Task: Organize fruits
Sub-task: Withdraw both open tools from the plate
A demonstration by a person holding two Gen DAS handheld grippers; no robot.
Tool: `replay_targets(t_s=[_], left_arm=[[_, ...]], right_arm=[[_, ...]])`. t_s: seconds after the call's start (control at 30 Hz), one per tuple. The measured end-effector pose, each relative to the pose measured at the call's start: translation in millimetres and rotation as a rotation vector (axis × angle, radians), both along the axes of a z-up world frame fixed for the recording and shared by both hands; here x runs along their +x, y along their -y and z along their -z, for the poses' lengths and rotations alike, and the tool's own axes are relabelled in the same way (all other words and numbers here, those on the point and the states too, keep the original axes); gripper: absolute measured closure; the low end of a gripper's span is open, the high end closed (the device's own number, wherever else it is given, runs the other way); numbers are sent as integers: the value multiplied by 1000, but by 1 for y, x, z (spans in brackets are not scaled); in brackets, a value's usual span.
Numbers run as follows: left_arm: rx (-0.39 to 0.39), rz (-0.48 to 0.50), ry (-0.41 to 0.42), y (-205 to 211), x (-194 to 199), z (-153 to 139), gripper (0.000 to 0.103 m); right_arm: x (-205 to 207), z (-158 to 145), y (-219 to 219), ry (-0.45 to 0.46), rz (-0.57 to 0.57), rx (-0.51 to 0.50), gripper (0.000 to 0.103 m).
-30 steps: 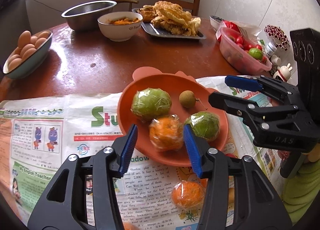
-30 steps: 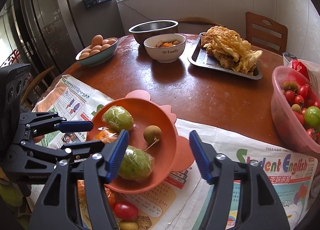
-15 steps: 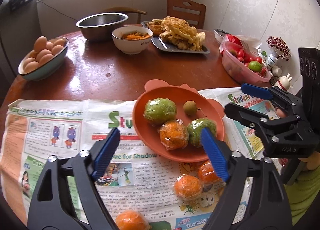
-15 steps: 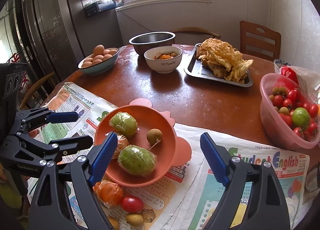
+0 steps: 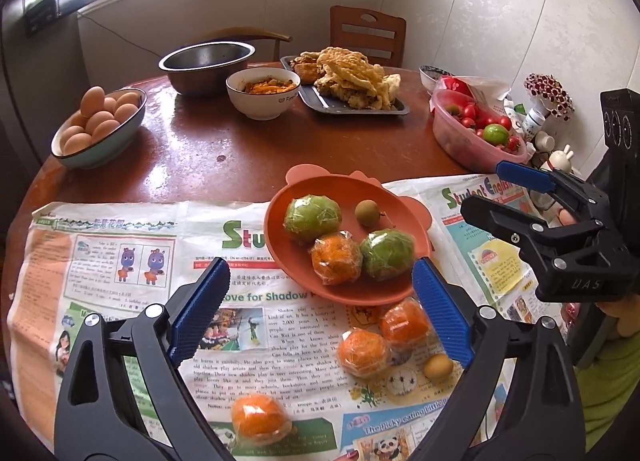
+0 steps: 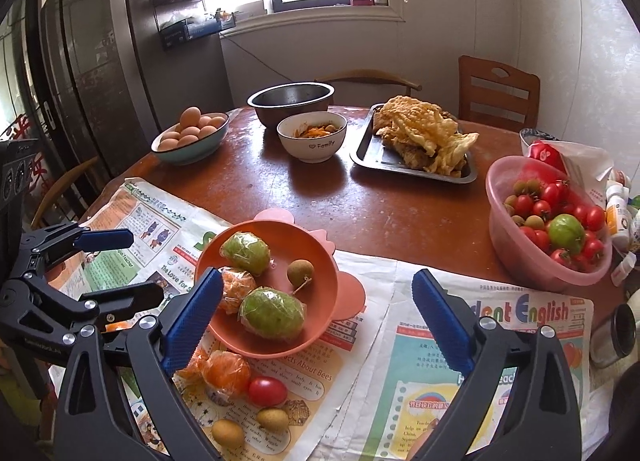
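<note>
Both the left gripper (image 5: 320,301) and right gripper (image 6: 316,313) hang empty with jaws opening above the round orange plastic plate (image 5: 298,261) of wrapped fruit, so next looks like a film-wrapped orange (image 5: 364,347) lying loose between the left fingers.

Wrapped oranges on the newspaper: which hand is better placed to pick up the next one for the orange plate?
Probably left. Its tongs, opening and empty, frame two wrapped oranges lying just below the plate. The right tongs, also opening and empty, look over the plate and bare newspaper.
</note>
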State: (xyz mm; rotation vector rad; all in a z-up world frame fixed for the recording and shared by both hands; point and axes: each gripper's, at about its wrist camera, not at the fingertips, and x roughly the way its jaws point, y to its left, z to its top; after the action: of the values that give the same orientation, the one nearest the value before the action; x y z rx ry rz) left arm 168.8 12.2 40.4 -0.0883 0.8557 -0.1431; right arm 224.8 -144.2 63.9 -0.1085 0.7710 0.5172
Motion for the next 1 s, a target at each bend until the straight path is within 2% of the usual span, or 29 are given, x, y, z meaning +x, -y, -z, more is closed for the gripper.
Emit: replay_targets(t_s=[0.23, 0.33, 0.67, 1.0], left_arm=[[1, 0, 18, 2, -13, -5, 14], [5, -2, 25, 2, -18, -8, 10], [9, -16, 35, -1, -33, -11, 10], [25, -2, 28, 2, -43, -6, 10]], right_arm=[[-14, -9, 3, 21, 8, 4, 7], [-21, -13, 3, 33, 9, 5, 7], [-51, -26, 6, 86, 12, -3, 5], [-74, -18, 4, 68, -10, -15, 5]])
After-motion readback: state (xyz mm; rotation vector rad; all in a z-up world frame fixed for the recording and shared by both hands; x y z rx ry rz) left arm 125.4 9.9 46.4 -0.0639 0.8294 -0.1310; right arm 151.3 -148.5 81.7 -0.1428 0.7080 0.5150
